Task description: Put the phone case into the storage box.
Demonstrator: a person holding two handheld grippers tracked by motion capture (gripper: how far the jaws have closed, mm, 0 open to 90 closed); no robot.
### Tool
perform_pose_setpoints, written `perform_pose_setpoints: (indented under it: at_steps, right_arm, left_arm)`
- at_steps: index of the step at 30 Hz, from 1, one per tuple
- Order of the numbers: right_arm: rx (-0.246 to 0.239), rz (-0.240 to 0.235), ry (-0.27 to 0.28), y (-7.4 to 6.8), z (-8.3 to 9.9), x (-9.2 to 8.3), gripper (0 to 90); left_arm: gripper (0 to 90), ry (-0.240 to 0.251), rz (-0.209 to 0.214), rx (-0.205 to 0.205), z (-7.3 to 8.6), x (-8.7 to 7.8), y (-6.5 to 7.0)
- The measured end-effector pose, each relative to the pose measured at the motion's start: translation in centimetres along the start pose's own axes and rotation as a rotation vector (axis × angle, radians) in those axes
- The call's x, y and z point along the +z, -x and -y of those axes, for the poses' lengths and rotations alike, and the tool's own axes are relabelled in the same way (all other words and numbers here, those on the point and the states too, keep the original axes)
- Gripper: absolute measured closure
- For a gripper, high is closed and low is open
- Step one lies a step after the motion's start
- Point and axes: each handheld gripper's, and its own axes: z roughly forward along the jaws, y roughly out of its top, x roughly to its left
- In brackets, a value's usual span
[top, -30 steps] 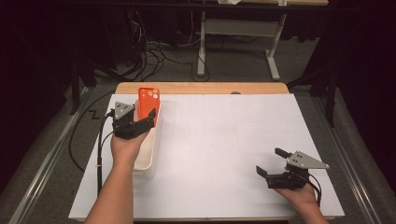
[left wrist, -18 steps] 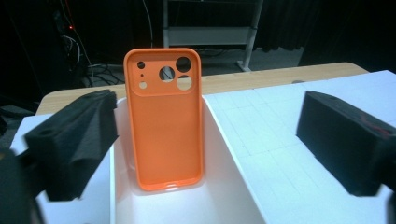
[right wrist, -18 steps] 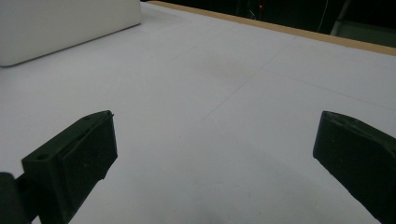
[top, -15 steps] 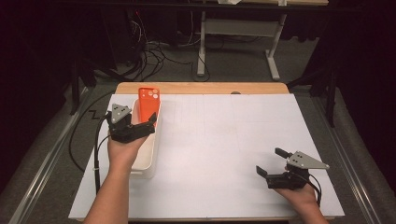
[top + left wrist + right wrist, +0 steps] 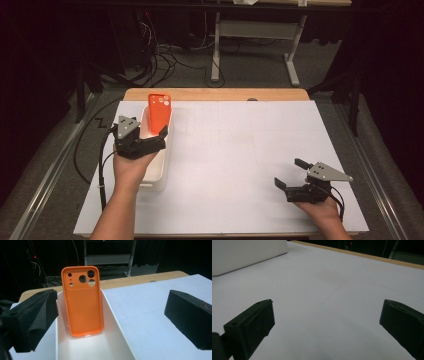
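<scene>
Upper left of the high view: orange case [image 5: 159, 114] upright in white bin [image 5: 156, 172], likely light, flexible, slick; take its side edges; left hand-held gripper [image 5: 150, 141] apart, right hand-held gripper [image 5: 291, 174] apart, idle.

High view looks down from above – tool views skim low, sharing the white tray [image 5: 159, 170]

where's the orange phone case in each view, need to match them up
High view: the orange phone case stands left of centre, in the far end of the white bin.
Left gripper view: the case stands centre-left, leaning on the bin's far wall.
Right gripper view: not in this picture.
Shared landmark: the white bin, top left in the right gripper view.
</scene>
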Motion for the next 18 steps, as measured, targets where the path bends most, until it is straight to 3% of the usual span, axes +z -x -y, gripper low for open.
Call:
perform_pose_setpoints:
  at_steps: [13,18]
  right_arm:
    - [0.001,0.002,-0.001,0.0,0.0,0.0,0.1]
    - [0.001,0.003,0.000,0.0,0.0,0.0,0.2]
  left_arm:
    - [0.1,0.032,0.011,0.026,1.3,-2.7,0.4]
    - [0.1,0.073,0.020,0.018,2.2,-3.9,0.6]
